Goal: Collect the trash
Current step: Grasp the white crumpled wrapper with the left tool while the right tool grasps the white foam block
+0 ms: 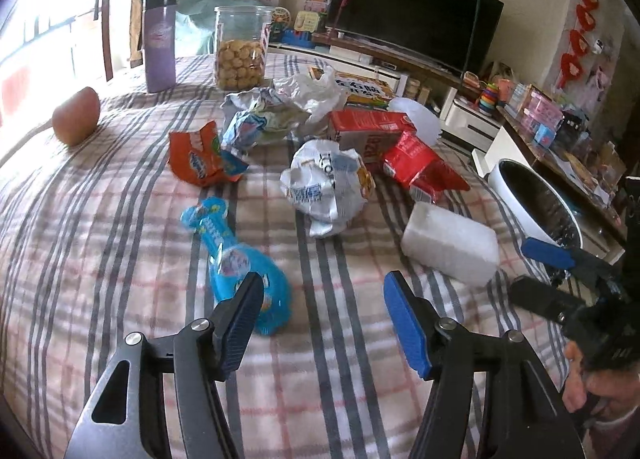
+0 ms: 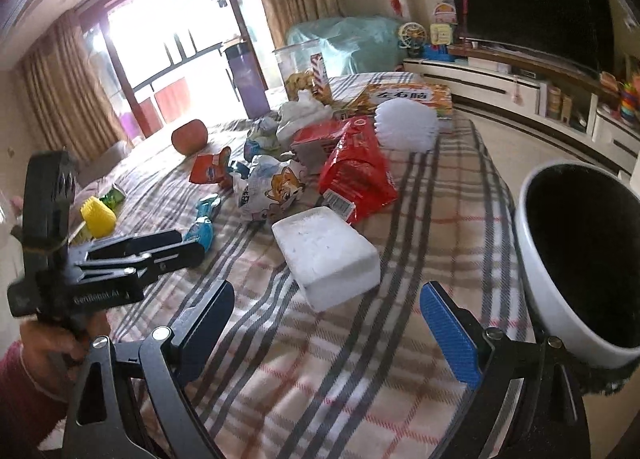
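Observation:
Trash lies on the plaid table: a blue wrapper, an orange wrapper, a crumpled white bag, red packets, a white foam block and crumpled bags. My left gripper is open and empty, its left finger just over the blue wrapper. My right gripper is open and empty, just short of the foam block. A white bin with a black liner stands off the table's right edge. The right gripper also shows in the left wrist view.
An apple, a purple bottle, a cookie jar and a printed box stand at the table's far side. A yellow cup sits at the left. A TV and shelves lie beyond.

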### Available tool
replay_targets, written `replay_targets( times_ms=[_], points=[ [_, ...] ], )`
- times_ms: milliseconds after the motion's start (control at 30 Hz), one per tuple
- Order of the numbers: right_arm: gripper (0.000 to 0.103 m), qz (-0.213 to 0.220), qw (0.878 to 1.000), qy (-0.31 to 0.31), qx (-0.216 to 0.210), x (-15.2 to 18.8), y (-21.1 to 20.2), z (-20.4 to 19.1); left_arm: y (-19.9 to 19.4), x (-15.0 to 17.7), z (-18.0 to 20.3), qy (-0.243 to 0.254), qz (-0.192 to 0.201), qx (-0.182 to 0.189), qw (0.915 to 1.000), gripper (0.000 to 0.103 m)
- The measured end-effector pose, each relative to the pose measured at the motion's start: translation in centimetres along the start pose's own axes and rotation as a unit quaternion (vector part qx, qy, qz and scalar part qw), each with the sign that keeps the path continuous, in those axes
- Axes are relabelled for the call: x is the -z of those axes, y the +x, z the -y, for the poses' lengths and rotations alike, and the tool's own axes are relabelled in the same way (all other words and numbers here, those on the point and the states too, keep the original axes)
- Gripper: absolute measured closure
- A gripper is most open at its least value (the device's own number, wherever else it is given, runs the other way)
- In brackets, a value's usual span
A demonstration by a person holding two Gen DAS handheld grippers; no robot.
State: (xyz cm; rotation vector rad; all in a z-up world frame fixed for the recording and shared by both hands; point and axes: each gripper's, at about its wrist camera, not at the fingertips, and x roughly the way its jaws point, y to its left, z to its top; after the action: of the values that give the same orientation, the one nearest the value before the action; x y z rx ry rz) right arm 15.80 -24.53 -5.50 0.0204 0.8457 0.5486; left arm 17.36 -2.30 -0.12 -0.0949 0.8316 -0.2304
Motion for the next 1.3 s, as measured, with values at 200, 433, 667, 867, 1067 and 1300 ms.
replay_targets(
  times_ms=[200, 433, 667, 867, 1067, 1300],
  points=[
    [0.008, -0.018, 1.000, -0.017, 0.000, -0.9, 1.8, 0.2, 2.9, -2.5, -0.7, 0.010, -0.002, 0.001, 0.9999, 0.041],
    [0.010, -0.037, 0.999, -0.027, -0.006, -1.7, 3.6, 0.4, 6.8, -4.9, -1.0, 0.003, -0.018, 0.012, 0.9998, 0.043],
    [0.047, -0.058, 0.998, 0.004, -0.027, -1.1, 4.6, 1.3, 9.3, -5.2, -0.5, 0.007, -0.034, 0.029, 0.9990, 0.077],
    [0.048, -0.044, 0.999, 0.016, -0.020, -0.4, 2.7, 1.5, 8.2, -4.3, 0.4, 0.022, -0.020, 0.024, 0.9993, 0.081],
    [0.048, -0.028, 0.999, 0.039, -0.003, 0.3, 0.5, 2.3, 6.3, -2.6, 0.9, 0.020, -0.015, 0.029, 0.9992, 0.081],
    [0.048, -0.016, 0.997, 0.075, 0.020, 1.2, -1.8, 4.3, 4.5, -0.9, 3.3, 0.036, -0.019, 0.048, 0.9980, 0.081]
  ],
)
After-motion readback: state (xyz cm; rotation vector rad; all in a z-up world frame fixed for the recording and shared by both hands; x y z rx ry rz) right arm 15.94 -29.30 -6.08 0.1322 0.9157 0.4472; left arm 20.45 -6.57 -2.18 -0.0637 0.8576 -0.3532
